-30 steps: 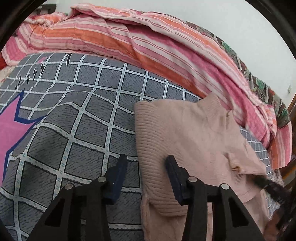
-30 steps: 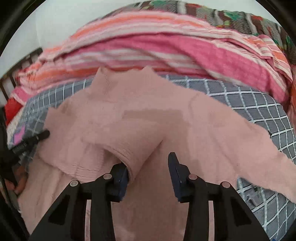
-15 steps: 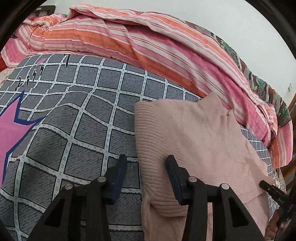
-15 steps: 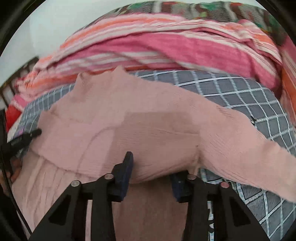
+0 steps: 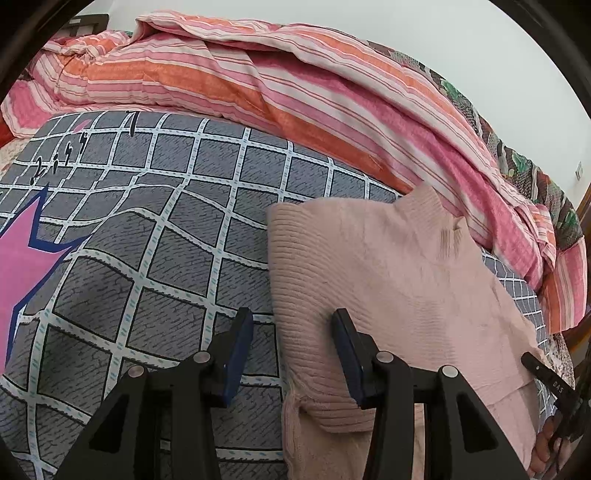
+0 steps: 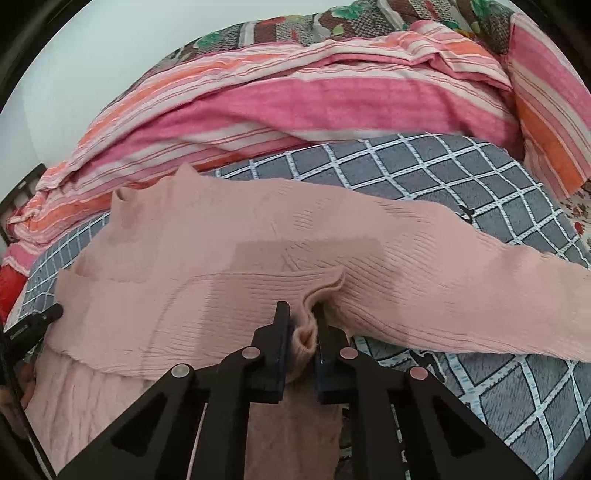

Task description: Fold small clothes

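A pale pink ribbed sweater lies on the grey checked bedsheet, its left side folded over. My left gripper is open, its fingers astride the sweater's folded left edge, holding nothing. In the right wrist view the sweater spreads across the bed with one sleeve stretched out to the right. My right gripper is shut on a bunched fold of the sweater near the sleeve's base. The right gripper's tip also shows in the left wrist view.
A rolled pink and orange striped quilt lies along the far side of the bed, also in the right wrist view. A pink star print marks the sheet at left. A floral blanket lies behind the quilt.
My right gripper has moved down and right over the sweater and closed on a fold of it. The left gripper has stayed open in place.
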Available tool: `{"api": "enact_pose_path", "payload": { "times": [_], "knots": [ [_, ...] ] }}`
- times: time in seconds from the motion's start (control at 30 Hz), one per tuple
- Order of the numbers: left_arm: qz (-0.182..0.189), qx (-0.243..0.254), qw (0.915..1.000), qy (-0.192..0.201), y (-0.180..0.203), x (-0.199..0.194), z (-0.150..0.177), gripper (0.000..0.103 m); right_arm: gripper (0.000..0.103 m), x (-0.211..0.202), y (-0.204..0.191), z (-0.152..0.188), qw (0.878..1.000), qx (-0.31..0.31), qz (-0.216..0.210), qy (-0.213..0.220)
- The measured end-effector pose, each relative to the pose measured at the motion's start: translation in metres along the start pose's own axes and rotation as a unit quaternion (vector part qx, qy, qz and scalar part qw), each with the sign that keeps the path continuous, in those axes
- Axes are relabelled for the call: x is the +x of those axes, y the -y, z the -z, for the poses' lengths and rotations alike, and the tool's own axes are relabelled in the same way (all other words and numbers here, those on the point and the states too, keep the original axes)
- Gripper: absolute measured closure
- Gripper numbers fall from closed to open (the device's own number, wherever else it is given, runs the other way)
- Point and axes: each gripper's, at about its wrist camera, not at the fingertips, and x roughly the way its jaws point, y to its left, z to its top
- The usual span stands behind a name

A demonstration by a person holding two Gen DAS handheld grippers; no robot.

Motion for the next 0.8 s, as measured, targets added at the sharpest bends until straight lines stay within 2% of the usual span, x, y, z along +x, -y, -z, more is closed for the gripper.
{"api": "enact_pose_path", "payload": {
  "times": [0.1,0.3,0.8],
  "knots": [
    [0.004,0.003,1.0000,-0.003,0.001,0.002,-0.001,0.055,0.092,-0.001,0.004,0.000,1.000,0.007,0.005,0.003],
    [0.006,0.006,1.0000,-0.004,0.002,0.002,-0.001,0.053,0.092,-0.001,0.015,0.000,0.999,0.036,-0.019,0.002],
    [0.010,0.005,0.9999,-0.003,0.001,0.001,-0.001,0.051,0.092,-0.002,0.011,0.001,1.000,0.029,-0.009,0.002]
  ]
}}
